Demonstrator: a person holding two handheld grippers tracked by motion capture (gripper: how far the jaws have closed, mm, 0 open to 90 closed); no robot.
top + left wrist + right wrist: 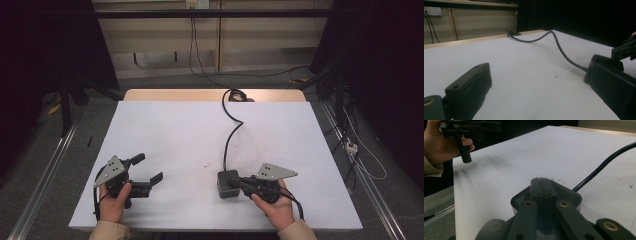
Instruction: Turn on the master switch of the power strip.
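Right claw [239, 183] over adapter [227, 184], cord [231, 131] running away

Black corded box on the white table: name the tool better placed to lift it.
Right. The right tool is already at the black corded box, jaws together over it; the left tool is open, well away.

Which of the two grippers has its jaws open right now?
The left gripper, at the table's near left: its jaws stand wide apart over bare tabletop. The right gripper has its jaws together above the black adapter.
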